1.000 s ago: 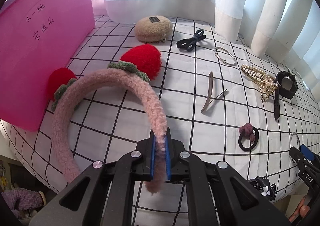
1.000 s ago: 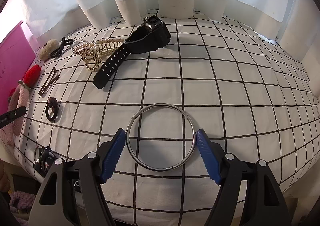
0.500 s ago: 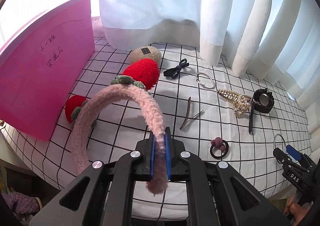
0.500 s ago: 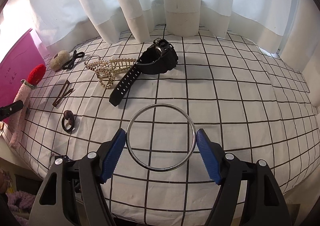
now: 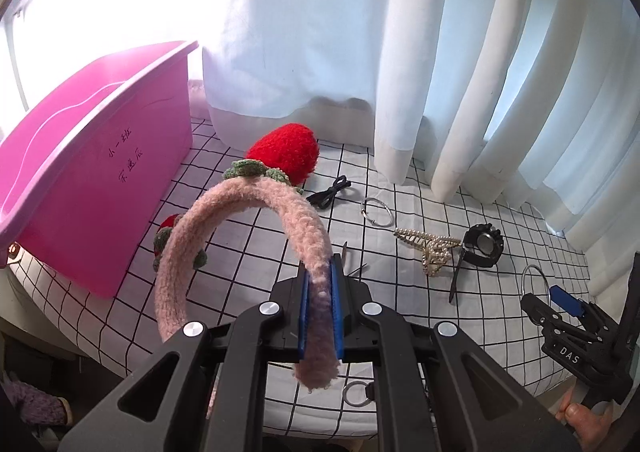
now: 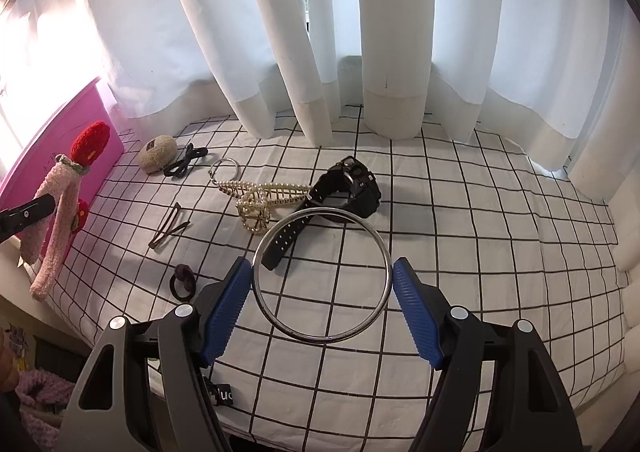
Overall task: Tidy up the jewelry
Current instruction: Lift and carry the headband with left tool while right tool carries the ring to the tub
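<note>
The left tool [image 5: 320, 312] clamps a pink headband [image 5: 240, 195], held off the checked bed [image 5: 400, 292]; its far end hides a beige puff. The right tool [image 6: 322, 294] grips a bangle [image 6: 322, 272] that masks the watch [image 6: 352, 187] strap, and the pink bin [image 5: 80, 179] is cropped.

The pink bin [image 5: 92, 187] bears handwritten Chinese characters on its side, too faint to read surely. The right gripper [image 5: 560, 306] carries white letters "DAS".
</note>
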`<state>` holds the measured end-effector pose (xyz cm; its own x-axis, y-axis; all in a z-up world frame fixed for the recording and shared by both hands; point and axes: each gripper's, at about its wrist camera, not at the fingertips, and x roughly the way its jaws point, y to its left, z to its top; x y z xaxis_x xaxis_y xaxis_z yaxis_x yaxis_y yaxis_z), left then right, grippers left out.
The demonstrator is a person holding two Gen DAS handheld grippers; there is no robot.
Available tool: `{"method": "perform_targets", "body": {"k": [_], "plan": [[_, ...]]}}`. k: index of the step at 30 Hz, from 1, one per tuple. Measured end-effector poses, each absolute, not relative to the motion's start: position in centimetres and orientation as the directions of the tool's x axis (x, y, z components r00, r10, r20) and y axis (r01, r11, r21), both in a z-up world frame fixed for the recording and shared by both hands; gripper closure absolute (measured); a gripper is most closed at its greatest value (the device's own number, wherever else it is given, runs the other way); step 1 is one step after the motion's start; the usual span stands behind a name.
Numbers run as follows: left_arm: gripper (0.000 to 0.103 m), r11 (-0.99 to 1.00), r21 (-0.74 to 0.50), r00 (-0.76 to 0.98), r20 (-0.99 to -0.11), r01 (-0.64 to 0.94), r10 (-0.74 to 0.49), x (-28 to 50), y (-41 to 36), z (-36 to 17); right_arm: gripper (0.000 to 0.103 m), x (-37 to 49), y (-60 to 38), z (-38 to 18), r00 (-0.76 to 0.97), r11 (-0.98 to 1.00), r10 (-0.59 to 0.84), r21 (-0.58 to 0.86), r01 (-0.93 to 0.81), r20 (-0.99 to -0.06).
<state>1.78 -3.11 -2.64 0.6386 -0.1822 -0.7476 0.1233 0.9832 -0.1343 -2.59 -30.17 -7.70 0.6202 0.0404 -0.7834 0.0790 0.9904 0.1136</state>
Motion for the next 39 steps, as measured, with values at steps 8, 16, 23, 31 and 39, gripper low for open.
{"method": "perform_targets", "body": {"k": [8,16,23,31,39], "plan": [[0.093,0.984,-0.144,0.711,-0.682,0.101,-0.173,0.2,-3.6,2.5,0.033,-0.2,-28.4,-3.7,0.671,0.99,0.133,0.126,-0.059,-0.73],[0.093,0.99,-0.136,0.791,-0.602,0.037,-0.112,-1.1,-2.8,7.5,0.033,3.6,-24.4,0.8,0.705,0.957,0.283,0.15,-0.247,-0.651],[0.093,0.991,-0.114,0.826,-0.564,-0.075,-0.002,-0.8,1.5,10.8,0.033,7.5,-17.9,3.8,0.689,0.902,0.414,0.166,-0.398,-0.595],[0.093,0.982,-0.1,0.846,-0.527,-0.16,0.084,1.8,9.7,13.2,0.033,12.1,-7.5,7.3,0.661,0.839,0.512,0.154,-0.522,-0.549],[0.093,0.962,-0.123,0.795,-0.594,-0.244,0.125,6.1,17.6,10.3,0.033,17.4,3.5,8.6,0.585,0.768,0.582,0.147,-0.623,-0.565]]}}
